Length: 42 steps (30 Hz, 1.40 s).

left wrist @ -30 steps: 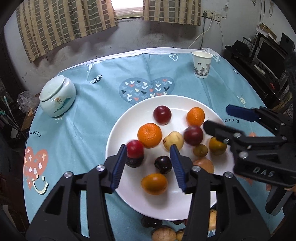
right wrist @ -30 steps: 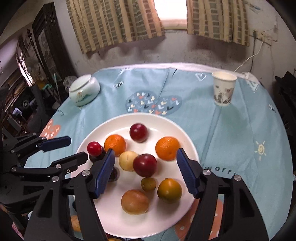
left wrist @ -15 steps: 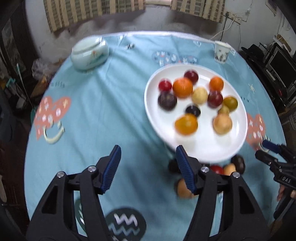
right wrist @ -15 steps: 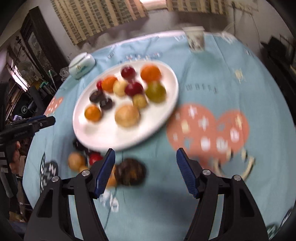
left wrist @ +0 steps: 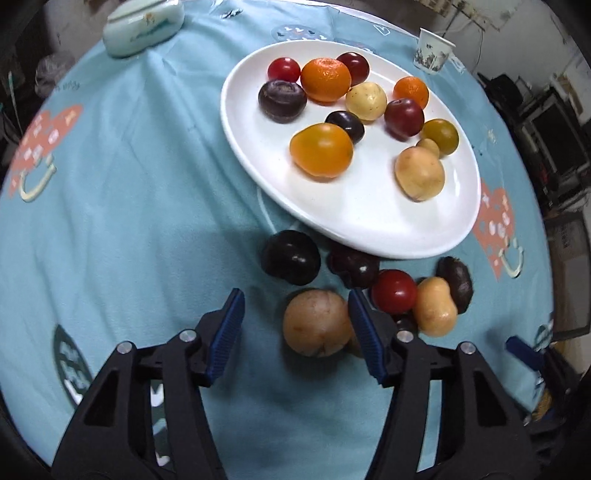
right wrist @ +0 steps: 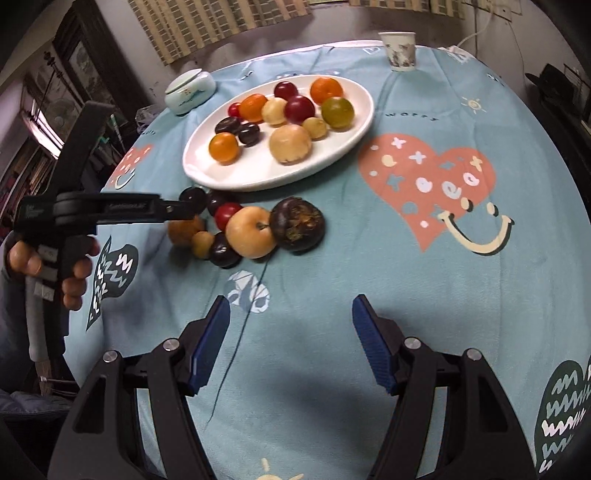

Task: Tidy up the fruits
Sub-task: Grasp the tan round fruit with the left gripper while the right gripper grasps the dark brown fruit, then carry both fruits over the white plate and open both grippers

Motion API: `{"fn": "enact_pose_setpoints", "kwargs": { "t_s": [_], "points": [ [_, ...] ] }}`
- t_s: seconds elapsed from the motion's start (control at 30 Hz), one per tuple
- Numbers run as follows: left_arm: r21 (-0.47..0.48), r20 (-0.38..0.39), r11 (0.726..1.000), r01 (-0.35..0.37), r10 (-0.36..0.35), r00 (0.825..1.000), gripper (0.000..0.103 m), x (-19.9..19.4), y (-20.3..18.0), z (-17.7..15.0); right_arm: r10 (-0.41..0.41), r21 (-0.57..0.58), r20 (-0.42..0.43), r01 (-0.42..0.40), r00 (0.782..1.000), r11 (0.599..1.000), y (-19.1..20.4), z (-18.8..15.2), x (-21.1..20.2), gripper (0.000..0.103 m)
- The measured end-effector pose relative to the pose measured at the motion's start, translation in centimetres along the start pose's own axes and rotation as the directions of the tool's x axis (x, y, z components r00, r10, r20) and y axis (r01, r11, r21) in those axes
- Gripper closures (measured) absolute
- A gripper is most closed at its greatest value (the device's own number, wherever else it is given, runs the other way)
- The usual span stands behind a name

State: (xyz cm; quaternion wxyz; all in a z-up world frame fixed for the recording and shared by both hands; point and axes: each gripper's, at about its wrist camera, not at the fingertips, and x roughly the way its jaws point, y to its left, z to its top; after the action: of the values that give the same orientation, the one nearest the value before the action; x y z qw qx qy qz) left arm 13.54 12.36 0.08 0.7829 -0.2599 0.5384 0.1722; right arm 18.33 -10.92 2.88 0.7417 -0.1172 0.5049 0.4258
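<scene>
**Left jaws closing around tan fruit; right jaws released**

Left gripper: jaws closing with a round tan fruit between them, one pad beside it, not yet clamped. Right gripper: jaws apart over bare blue cloth, grasping nothing. Beyond, loose fruits cluster on the surface just before the white plate, which carries more fruit. Farthest: paper cup, lidded jar.

A round table under a light-blue cloth printed with hearts stands before a grey wall hung with striped curtains, dark cluttered shelving at one side.
</scene>
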Motion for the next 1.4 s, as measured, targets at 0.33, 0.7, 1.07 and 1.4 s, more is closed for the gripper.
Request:
{"fn": "enact_pose_setpoints", "kwargs": {
  "t_s": [0.33,0.7,1.07,1.4],
  "points": [
    [0.033,0.066,0.999,0.027,-0.029,0.997,0.096,-4.1,1.0,-1.4,-0.141,-0.302,0.036,0.145,0.989,0.942,1.0,3.3,3.3,0.034],
    [-0.030,0.106,0.999,-0.026,0.029,0.994,0.040,-5.6,3.8,-2.7,-0.107,-0.497,-0.095,0.046,0.990,0.866,1.3,5.6,7.7,0.059],
    [0.101,0.070,0.991,-0.086,0.079,0.994,0.043,-0.4,0.1,-0.6,-0.005,-0.294,-0.069,-0.016,0.998,0.956,-1.5,3.6,3.6,0.059],
    [0.130,0.135,0.988,-0.083,0.065,0.989,0.063,-4.4,0.3,-1.8,0.054,-0.211,-0.005,-0.054,0.999,0.976,0.6,1.7,1.1,0.059]
  ]
}}
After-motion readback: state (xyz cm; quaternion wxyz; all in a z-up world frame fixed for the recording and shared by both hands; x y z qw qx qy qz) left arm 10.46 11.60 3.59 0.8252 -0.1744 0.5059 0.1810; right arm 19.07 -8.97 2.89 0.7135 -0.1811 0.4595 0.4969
